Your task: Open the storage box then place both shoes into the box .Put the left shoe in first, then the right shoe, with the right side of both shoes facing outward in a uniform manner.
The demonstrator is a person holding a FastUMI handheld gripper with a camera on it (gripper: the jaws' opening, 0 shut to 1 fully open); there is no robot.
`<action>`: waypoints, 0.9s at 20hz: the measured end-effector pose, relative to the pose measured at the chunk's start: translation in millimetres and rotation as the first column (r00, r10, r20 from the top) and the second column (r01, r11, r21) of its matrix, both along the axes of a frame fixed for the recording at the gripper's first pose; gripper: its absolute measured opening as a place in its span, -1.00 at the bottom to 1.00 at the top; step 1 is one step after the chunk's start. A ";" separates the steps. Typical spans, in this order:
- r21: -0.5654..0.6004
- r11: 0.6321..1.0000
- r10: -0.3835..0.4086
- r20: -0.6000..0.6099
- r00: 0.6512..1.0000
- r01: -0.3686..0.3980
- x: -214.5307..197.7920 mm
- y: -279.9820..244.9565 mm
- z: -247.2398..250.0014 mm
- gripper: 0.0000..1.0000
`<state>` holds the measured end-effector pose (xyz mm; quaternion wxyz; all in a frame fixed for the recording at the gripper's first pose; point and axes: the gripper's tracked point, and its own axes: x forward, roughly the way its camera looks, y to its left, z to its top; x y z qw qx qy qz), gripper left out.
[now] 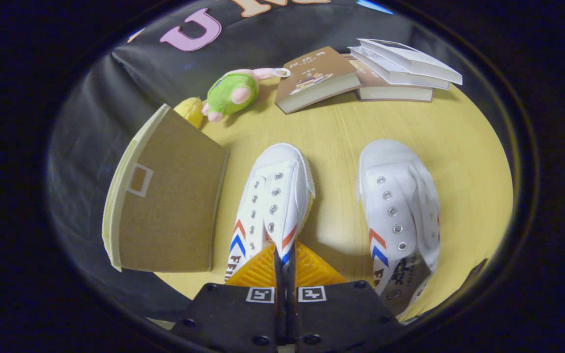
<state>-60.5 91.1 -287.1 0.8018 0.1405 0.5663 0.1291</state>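
The gripper [285,262] is pinched shut on the tongue of the left shoe [272,201], just right of the storage box [169,206], so it should lift slowly and keep the shoe level.

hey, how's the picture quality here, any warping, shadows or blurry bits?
Gripper view: fisheye warping bows the storage box and the table edge; soft shadow falls between the two shoes; books look slightly soft; the claw, shut on the near shoe's side, is very close.
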 end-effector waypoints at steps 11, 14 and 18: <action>0.037 0.999 -0.025 0.103 0.994 0.022 40.5 35.5 109.7 -0.93; 0.060 0.998 -0.027 0.107 0.994 0.021 52.3 52.0 134.5 -0.93; 0.071 0.997 0.013 0.117 0.993 -0.022 59.3 85.9 154.8 -0.93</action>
